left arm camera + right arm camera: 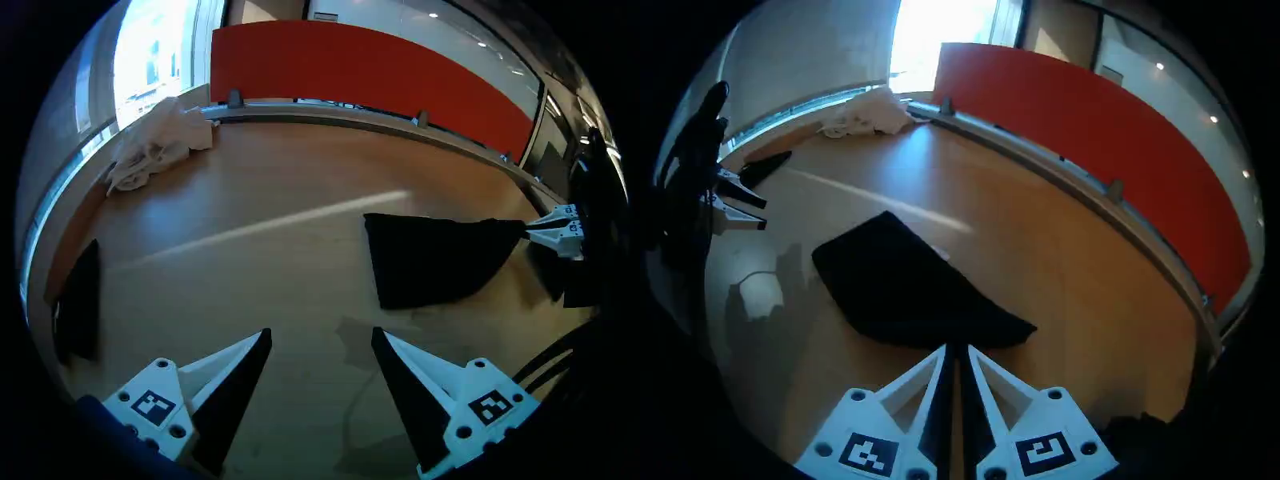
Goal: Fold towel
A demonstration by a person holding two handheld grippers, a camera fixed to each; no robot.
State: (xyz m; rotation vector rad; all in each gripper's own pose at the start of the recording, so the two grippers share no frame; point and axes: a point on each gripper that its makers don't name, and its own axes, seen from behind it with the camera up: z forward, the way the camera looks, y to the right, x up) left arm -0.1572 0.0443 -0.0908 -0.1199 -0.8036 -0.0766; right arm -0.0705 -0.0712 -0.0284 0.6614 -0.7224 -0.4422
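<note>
A black towel (432, 256) lies flat on the wooden table (264, 192), drawn out to a point at its right corner. That corner is pinched by my right gripper (530, 232). Seen from the right gripper view, the towel (896, 288) spreads out ahead and its near edge runs in between the fingers of the right gripper (957, 350), which is shut on it. My left gripper (320, 336) stands open over bare table, short of the towel, with nothing between its fingers. It appears again at the table's left side (764, 214).
A heap of white cloths (156, 140) lies at the far corner by the window. Another dark cloth (80, 300) lies at the table's left edge. A red panel (368, 72) on a metal rail runs along the table's far side.
</note>
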